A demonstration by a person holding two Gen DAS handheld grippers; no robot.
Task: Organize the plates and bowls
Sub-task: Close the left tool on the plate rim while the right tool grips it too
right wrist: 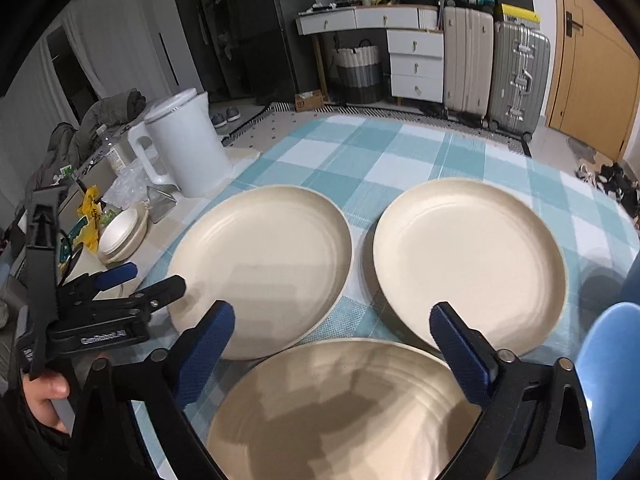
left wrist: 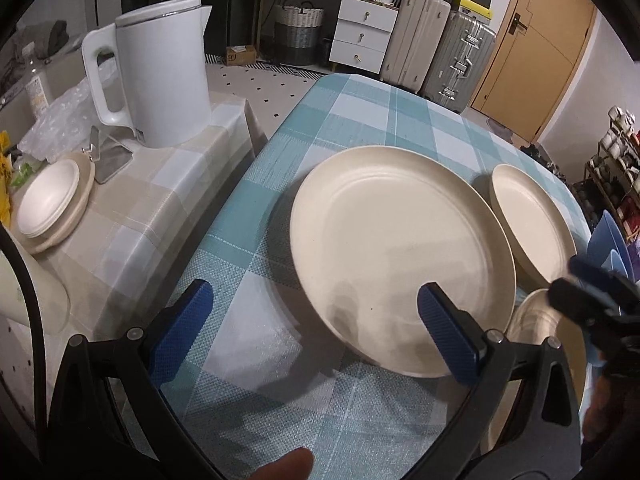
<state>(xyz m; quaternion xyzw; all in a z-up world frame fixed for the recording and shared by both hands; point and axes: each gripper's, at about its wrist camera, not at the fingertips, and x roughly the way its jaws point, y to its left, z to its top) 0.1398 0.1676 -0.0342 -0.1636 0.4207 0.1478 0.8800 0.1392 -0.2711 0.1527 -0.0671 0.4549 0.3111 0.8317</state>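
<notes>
Hovering: right tool (right wrist: pixel 332 344) wide, empty | near plate (right wrist: pixel 340 412) below, between fingers

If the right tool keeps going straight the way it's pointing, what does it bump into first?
Probably the nearest cream plate. The right tool is open and empty, angled down, with that plate's far rim lying between its fingers. Depth is hard to judge, but nothing else seems to sit in the way.

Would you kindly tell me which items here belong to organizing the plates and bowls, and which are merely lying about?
Belongs to the job:
left plate
right plate
near plate
blue bowl
stacked dishes on the side table

Lying about:
white kettle
suitcases
laundry basket
</notes>
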